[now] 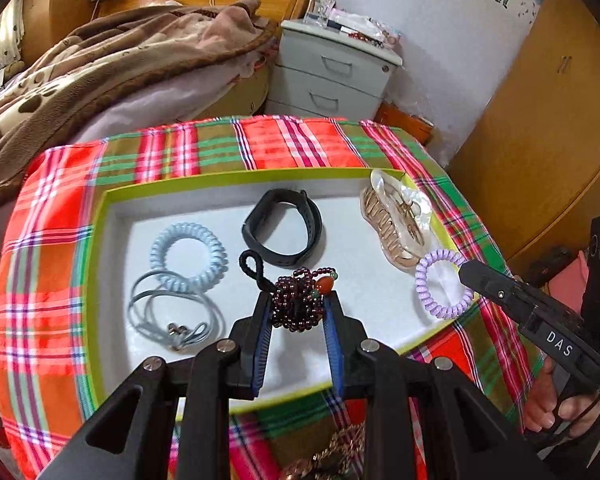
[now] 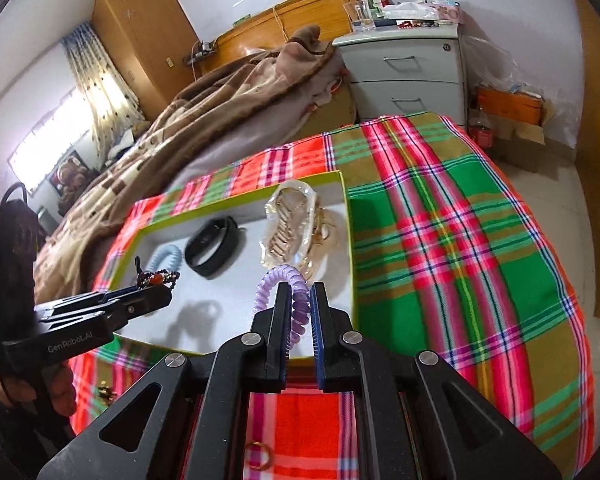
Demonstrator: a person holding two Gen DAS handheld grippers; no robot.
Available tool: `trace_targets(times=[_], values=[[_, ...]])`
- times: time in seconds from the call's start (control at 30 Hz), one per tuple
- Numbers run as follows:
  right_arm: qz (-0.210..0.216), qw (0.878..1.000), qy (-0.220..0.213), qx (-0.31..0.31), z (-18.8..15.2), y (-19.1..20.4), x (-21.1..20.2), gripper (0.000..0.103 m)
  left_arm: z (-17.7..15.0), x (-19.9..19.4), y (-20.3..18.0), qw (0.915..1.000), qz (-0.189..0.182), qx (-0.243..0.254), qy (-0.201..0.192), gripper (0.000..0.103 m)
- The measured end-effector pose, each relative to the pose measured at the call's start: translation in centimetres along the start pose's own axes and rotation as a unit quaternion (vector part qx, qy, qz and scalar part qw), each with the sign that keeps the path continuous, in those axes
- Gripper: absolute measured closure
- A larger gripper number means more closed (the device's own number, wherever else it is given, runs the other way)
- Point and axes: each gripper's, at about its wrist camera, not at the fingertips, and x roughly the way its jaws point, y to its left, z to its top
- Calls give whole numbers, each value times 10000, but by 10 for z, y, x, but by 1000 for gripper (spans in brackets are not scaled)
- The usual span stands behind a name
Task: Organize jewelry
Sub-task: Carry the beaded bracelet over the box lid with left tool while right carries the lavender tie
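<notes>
1. In the tray (image 1: 104, 248), at the left, lie a blue coil tie (image 1: 188, 256) and grey cords (image 1: 172, 316).
2. The left gripper (image 1: 298, 300) pinches the bead bracelet (image 1: 300, 300) above the tray floor; it looks limp and light, best gripped by the bunch.
3. The right gripper (image 2: 300, 292) pinches the purple coil tie (image 2: 288, 296) over the tray's right edge; springy, light, it holds best across its band.

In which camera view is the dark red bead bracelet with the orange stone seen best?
The left wrist view shows it best: the dark red bead bracelet sits bunched between the left gripper fingers, with its beads clear. In the right wrist view the bracelet is small and far to the side, and only its top shows above that gripper.
</notes>
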Motion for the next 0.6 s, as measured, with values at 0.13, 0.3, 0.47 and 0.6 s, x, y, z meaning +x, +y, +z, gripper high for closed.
trace_targets(times=[0.13,0.3,0.47,0.6], values=[[-74,9997,185,-124,4,-2,10,93,1,11,0,9999,-1,5,100,77],[-62,9988,408,-276,3,-1,18,93,-1,19,1,9999,0,0,168,77],[80,9966,689,-451,2,3,23,93,0,25,3,9997,40,-13,244,77],[23,9952,781,-587,2,6,25,93,2,27,2,9997,28,-3,238,77]])
